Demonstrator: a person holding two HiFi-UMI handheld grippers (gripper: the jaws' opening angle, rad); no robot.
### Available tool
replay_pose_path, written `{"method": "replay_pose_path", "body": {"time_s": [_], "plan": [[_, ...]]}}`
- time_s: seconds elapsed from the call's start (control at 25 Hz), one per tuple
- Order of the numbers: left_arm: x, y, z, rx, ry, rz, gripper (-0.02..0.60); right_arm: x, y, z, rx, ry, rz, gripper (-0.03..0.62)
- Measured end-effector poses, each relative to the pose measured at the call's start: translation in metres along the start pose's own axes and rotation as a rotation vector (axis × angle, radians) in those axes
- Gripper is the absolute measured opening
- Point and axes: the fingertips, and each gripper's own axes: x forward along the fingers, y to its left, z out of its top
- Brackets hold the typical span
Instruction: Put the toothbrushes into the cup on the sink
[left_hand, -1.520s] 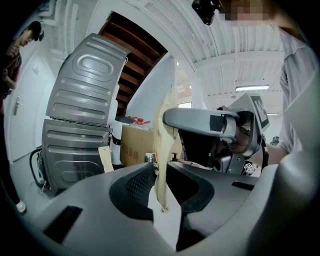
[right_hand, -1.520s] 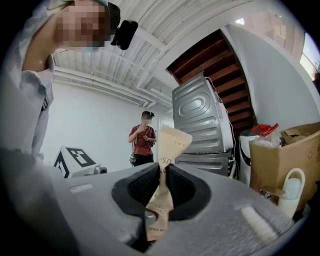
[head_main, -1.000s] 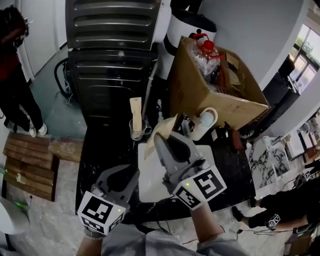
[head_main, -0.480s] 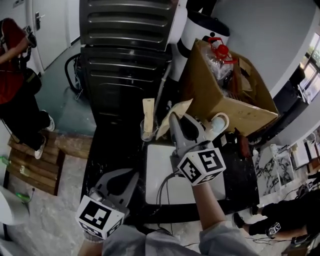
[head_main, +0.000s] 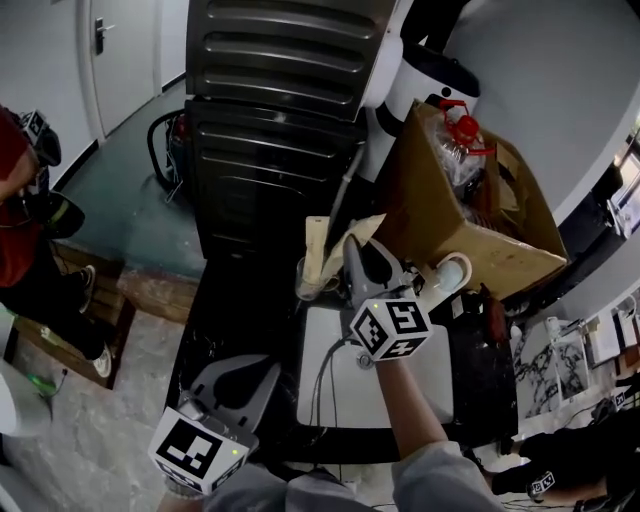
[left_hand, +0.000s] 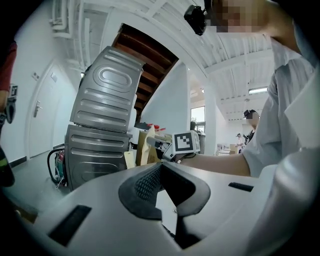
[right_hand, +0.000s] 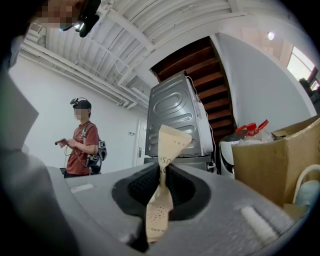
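My right gripper (head_main: 354, 252) is shut on a tan paper-wrapped toothbrush (head_main: 360, 232), which sticks up from between the jaws in the right gripper view (right_hand: 164, 150). It hangs just right of a clear glass cup (head_main: 310, 288) on the black counter behind the white sink (head_main: 330, 370). A second wrapped toothbrush (head_main: 316, 245) stands upright in that cup. My left gripper (head_main: 243, 368) is low at the counter's near left edge, its jaws together with nothing between them (left_hand: 159, 169).
A big open cardboard box (head_main: 480, 225) with a red-capped bottle stands to the right, and a white mug (head_main: 450, 272) lies beside it. A grey ribbed appliance (head_main: 280, 110) rises behind the counter. A person (head_main: 25, 230) stands at the far left.
My right gripper has carried the wrapped toothbrush away from me, from over the sink to right beside the cup. The left gripper has stayed low at the near left.
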Motion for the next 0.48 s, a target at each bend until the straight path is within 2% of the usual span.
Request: {"method": "replay_pose_path", "body": {"time_s": [0.48], "plan": [[-0.016,0.016,0.003,-0.007,-0.015,0.054,0.006,0.032,-0.014,-0.061,0.002,0.071,-0.031,0.043]]}}
